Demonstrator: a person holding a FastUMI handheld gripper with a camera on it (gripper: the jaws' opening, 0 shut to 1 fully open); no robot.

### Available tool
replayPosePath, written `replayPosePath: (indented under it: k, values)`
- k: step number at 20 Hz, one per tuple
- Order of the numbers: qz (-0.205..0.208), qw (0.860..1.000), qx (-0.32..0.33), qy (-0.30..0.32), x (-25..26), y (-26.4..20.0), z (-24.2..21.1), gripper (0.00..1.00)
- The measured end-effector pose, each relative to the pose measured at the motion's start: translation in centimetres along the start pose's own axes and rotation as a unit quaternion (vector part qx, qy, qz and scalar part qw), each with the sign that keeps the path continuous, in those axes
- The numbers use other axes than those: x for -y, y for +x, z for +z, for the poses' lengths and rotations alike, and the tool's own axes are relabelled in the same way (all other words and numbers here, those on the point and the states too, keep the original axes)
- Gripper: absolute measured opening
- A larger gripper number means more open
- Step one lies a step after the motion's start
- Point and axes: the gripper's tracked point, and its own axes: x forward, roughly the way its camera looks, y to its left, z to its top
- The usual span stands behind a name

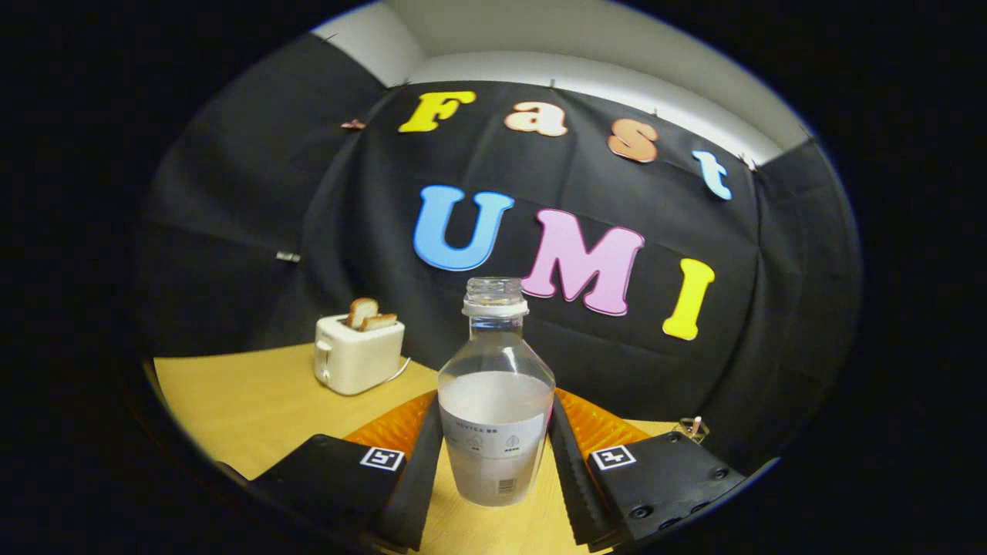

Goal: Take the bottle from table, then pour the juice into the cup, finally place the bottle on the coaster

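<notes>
While the gripper sits low over the wooden tabletop, its two fingers press against either side of a clear plastic bottle, clasping its labelled lower half. That bottle stands upright between them, uncapped, with a pale cloudy juice filling it to about the shoulder. Beyond the fingers, off to one side, a cream toaster with two slices of toast poking out rests near the booth's dark wall.

Clear bottle (whitish liquid), cream toaster, yellow table.
</notes>
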Motion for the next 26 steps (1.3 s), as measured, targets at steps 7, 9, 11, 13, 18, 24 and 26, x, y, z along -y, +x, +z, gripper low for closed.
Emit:
replayPosePath:
  k: [7,9,11,13,18,24,26]
  values:
    - [-0.068,0.997,0.032,0.035,3.1,5.3,-0.1,0.73]
    - [-0.066,0.996,0.022,0.047,2.4,7.2,-2.2,0.73]
    - [-0.065,0.996,0.005,0.052,2.0,9.1,-5.4,0.73]
    - [-0.061,0.997,-0.013,0.053,1.5,10.4,-8.7,0.73]
    - [-0.045,0.996,-0.05,0.054,0.3,11.3,-14.8,0.74]
    - [-0.033,0.997,-0.046,0.047,-0.5,12.4,-16.3,0.74]
    - [-0.035,0.997,-0.051,0.043,-0.5,12.6,-16.9,0.74]
